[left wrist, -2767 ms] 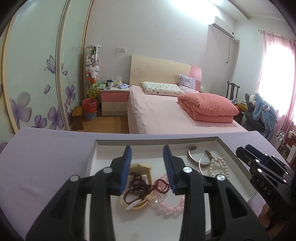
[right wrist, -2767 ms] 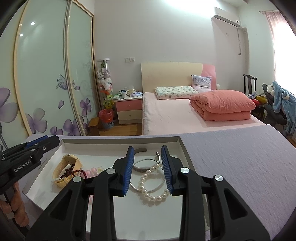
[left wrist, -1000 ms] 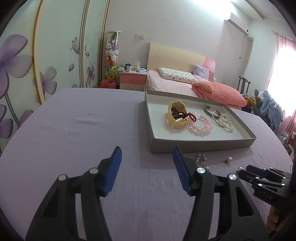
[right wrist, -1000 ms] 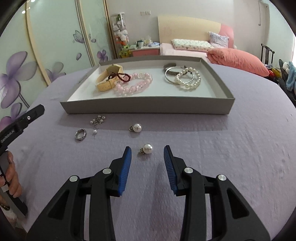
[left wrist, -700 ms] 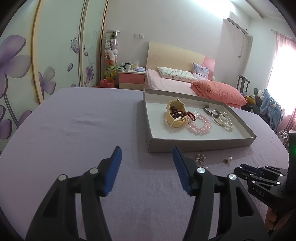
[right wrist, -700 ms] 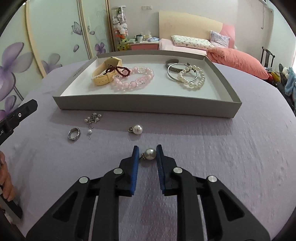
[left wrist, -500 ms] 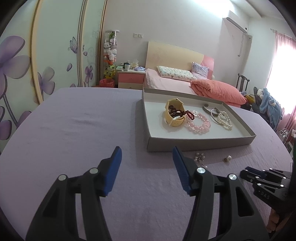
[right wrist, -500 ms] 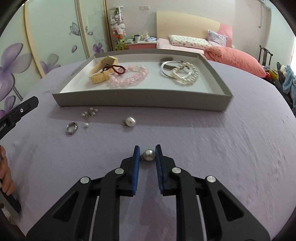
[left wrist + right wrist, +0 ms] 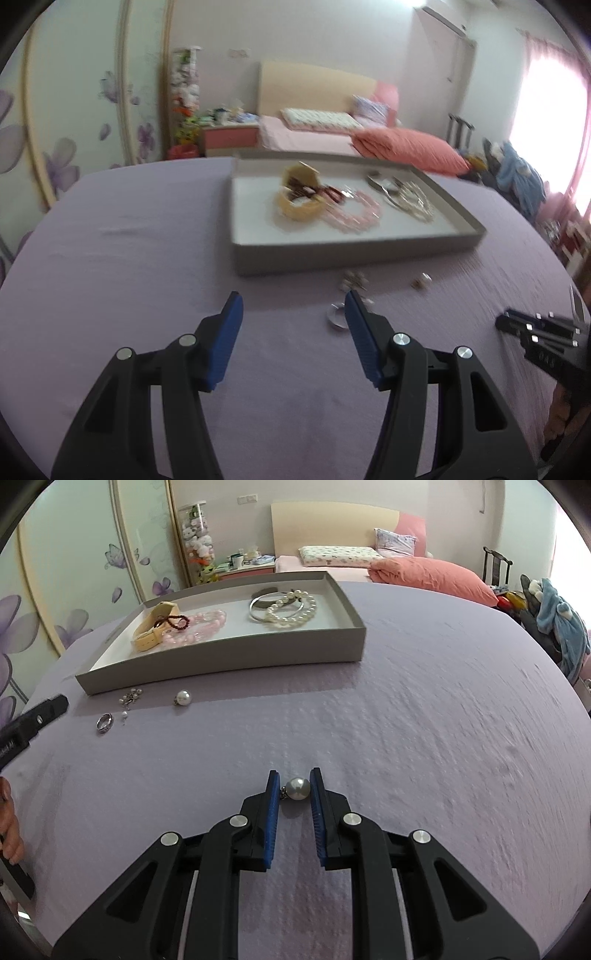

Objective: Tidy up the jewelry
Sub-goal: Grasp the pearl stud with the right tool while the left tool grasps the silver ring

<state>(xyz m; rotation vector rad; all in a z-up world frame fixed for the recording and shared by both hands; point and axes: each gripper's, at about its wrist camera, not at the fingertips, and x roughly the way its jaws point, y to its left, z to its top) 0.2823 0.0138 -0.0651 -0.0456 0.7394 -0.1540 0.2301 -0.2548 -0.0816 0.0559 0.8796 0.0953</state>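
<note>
**Bracelets in tray, small pieces left on cloth**

Landmark = grey tray (image 9: 229, 657) on the purple tablecloth (image 9: 424, 701).

Done, as far as visible: inside the tray sit a tan watch (image 9: 153, 627) w/ a dark red bead bracelet (image 9: 173, 620) draped on it, a pink bead bracelet (image 9: 199, 627) touching those, and toward the tray's right end a silver bangle (image 9: 258, 607) overlapped by a pearl bracelet (image 9: 291, 611). A dark curved piece lies behind the bangle; can't tell what it is.

Left to do: small items outside the tray, on the cloth just in front of its near wall. Loose pearl earring (image 9: 183, 697) nearest the wall, small bead cluster (image 9: 131, 698) beside it to the left, silver ring (image 9: 105, 722) a bit further out from the tray.

Right gripper (image 9: 293, 794): jaws narrow, pinching a second pearl earring (image 9: 298, 788) btwn the blue pads, well in front of the tray and above the cloth. Judgement: this one goes into the tray next.

Left gripper (image 9: 291, 332): jaws wide, nothing in them, hovering in front of the tray's near wall, close to the ring (image 9: 337, 317). Left view is blurred, so detail there is poor.

Rough est.: bracelets sorted, abt four small pieces outstanding incl. the one in hand.
</note>
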